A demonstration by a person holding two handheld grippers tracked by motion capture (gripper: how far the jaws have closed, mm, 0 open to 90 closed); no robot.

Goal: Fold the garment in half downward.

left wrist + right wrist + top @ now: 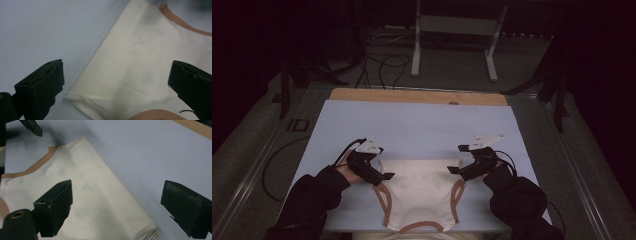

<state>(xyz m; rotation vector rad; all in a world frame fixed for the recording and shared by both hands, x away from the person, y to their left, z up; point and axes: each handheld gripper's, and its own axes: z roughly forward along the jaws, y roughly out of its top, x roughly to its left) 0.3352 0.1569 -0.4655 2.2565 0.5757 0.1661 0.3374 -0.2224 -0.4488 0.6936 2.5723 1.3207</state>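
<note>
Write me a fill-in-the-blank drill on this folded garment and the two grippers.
1. The cream garment has trim coloured ____.
2. It lies on a mat coloured light ____.
3. The fingers of the left gripper and the right gripper stand ____, holding nothing.
4. The far edge of the table is bare ____.

Missing words: brown; blue; open; wood

Both forearms reach forward, left hand-held gripper [383, 176] and right hand-held gripper [455, 159] gaping wide, angled inward.
</note>
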